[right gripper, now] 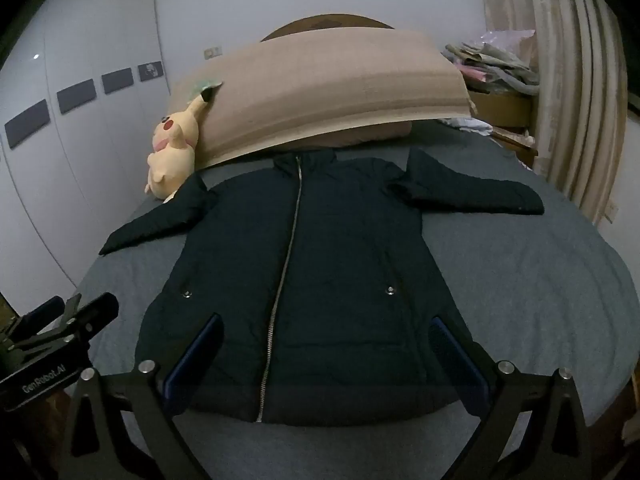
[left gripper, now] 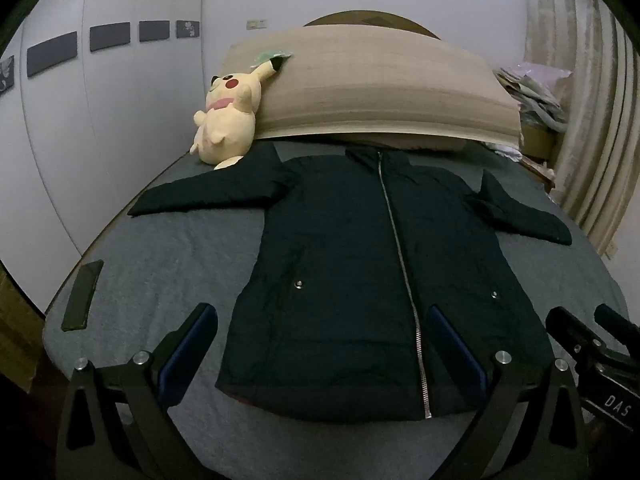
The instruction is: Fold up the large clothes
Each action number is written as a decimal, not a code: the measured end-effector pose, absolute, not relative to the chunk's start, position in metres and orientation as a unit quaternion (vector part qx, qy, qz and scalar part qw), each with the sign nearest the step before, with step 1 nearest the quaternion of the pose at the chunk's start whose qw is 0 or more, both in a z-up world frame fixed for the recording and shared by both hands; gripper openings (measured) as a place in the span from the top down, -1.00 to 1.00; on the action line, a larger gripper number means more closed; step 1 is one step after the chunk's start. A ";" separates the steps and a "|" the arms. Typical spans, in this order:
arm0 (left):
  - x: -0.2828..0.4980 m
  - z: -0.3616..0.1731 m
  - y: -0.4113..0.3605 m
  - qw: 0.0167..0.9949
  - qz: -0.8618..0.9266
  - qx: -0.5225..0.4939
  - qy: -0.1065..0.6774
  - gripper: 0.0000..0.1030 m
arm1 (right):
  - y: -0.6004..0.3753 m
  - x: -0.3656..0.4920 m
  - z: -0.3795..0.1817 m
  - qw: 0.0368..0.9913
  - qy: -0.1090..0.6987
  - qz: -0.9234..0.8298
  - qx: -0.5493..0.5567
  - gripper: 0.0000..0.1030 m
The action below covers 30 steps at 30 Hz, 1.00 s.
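A home bedroom: a made bed [left gripper: 168,264], a pillow [left gripper: 372,88], a plush toy [left gripper: 228,116], curtains [left gripper: 588,92].

Left gripper [left gripper: 324,320], right gripper [right gripper: 326,328]: black angular frames, blue finger pads [left gripper: 188,356], silver screws [left gripper: 141,357], white lettering.

You've got a matt quilted cloth jacket [left gripper: 352,280] w/ shiny metal zip [left gripper: 404,272], on a fuzzy cloth blanket [left gripper: 168,264]; plush toy [left gripper: 228,116], soft pile.
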<state>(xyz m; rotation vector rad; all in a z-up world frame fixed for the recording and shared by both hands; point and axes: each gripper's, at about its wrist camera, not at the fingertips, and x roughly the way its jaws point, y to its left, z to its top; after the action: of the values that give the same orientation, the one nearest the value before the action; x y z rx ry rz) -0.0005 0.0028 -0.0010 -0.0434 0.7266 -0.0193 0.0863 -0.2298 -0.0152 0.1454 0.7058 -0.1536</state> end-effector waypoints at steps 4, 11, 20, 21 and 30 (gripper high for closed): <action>-0.002 0.000 0.004 0.935 -0.010 -0.021 0.355 -1.00 | -0.230 0.087 -0.012 0.934 0.343 -0.074 0.072 -1.00; -0.004 0.000 0.002 0.936 -0.011 -0.018 0.352 -1.00 | -0.228 0.087 -0.011 0.935 0.341 -0.073 0.069 -1.00; -0.005 0.001 0.001 0.936 -0.012 -0.017 0.352 -1.00 | -0.228 0.086 -0.012 0.935 0.340 -0.073 0.069 -1.00; -0.005 0.002 0.001 0.936 -0.012 -0.017 0.351 -1.00 | -0.227 0.086 -0.012 0.936 0.339 -0.072 0.068 -1.00; -0.005 0.003 0.001 0.936 -0.011 -0.016 0.351 -1.00 | -0.226 0.086 -0.011 0.935 0.340 -0.072 0.067 -1.00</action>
<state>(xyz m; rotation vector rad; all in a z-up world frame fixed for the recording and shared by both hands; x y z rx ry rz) -0.0048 0.0008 0.0026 -0.0324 0.7181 -0.0234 0.0865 -0.2264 -0.0113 0.1374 0.6943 -0.1473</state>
